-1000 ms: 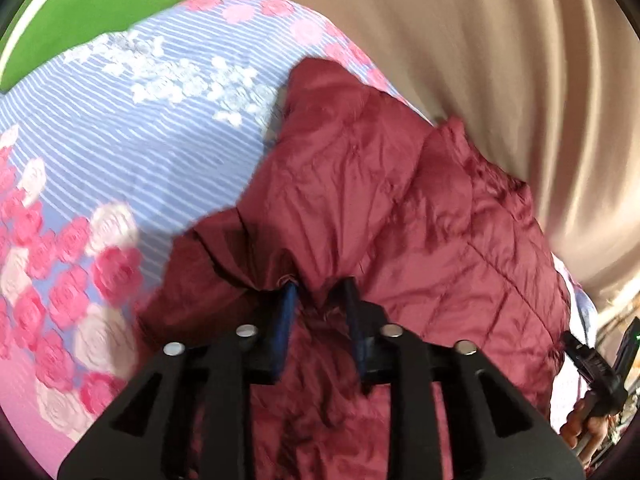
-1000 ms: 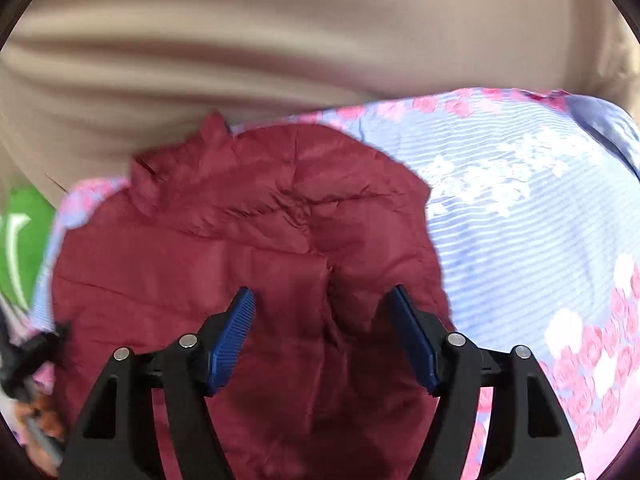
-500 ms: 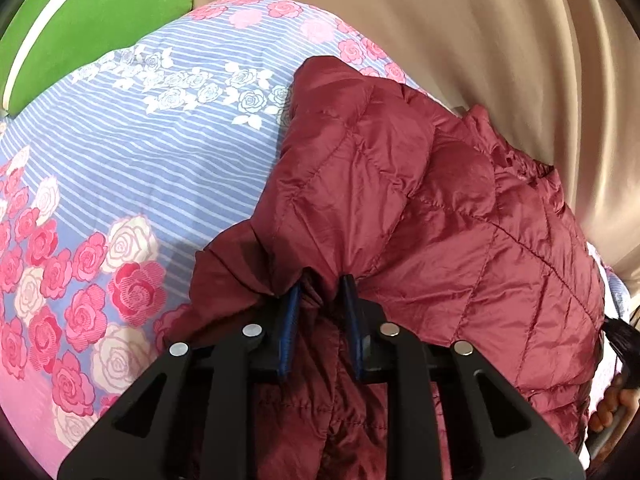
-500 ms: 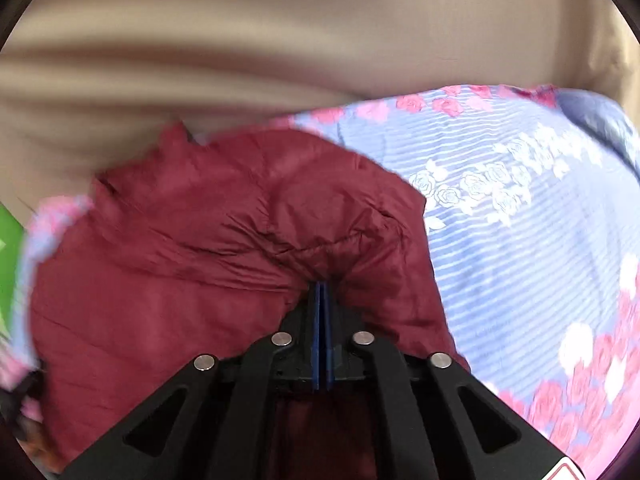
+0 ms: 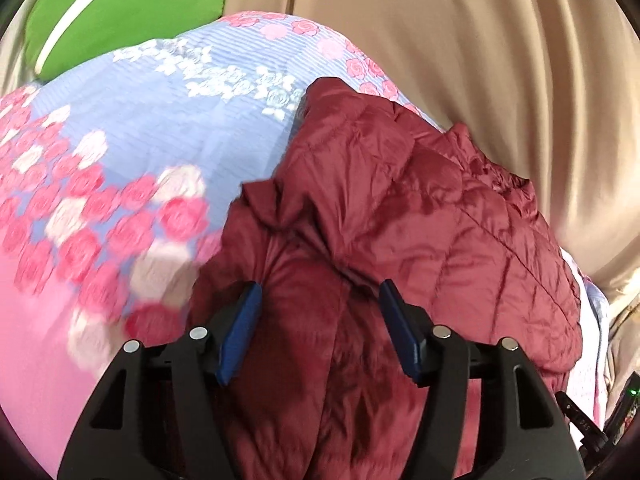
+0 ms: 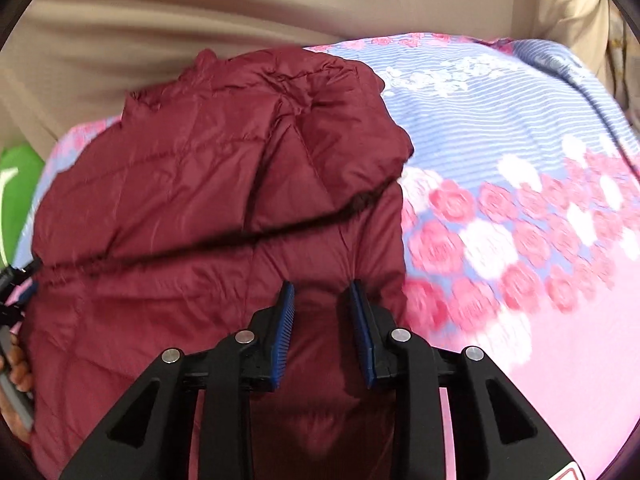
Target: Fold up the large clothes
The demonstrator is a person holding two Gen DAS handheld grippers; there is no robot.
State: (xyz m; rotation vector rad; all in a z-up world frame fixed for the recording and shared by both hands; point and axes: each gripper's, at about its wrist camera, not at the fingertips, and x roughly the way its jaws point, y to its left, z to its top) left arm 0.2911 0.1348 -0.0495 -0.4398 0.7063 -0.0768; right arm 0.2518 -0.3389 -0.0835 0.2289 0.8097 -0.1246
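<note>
Lying jacket (image 5: 420, 208) near bedspread (image 5: 160, 128) edge

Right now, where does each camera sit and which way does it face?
Left wrist: on the left gripper, looking down past its opening blue fingers at the maroon jacket's left side.
Right wrist: on the right gripper, fingers opening, over the jacket's right side; a hand at left edge.
Shared: jacket, floral bedsheet, beige curtain, green cushion.

The bed is covered with a sheet (image 5: 168, 128) of blue stripes and pink and white roses. A dark red quilted jacket (image 6: 208, 184) lies folded on the sheet. A green pillow (image 5: 120, 12) lies beyond the jacket, at the sheet's far edge.
</note>
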